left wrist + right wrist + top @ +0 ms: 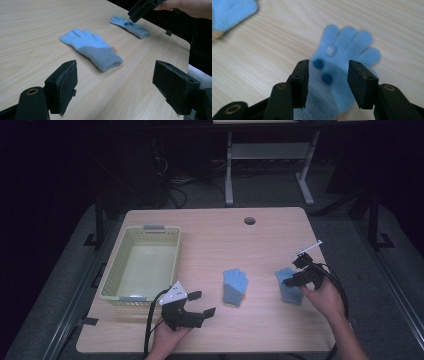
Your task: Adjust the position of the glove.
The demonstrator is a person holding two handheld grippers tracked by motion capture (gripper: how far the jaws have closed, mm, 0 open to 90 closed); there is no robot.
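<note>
The right claw hangs half-open astride the right-hand blue glove, pads not yet pressing. I'd sink lower and pinch mid-palm fabric before lifting. The left claw waits wide open facing the other glove on the counter.

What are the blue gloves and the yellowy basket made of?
The two gloves, one in the middle and one under the right hand-held gripper, look like soft knitted yarn: fuzzy, matte, light blue fingers with greyer ribbed cuffs. The second has small dark dots, maybe rubbery grips. The basket looks like hard, smooth plastic, pale yellow with a lattice of holes in its walls.
</note>
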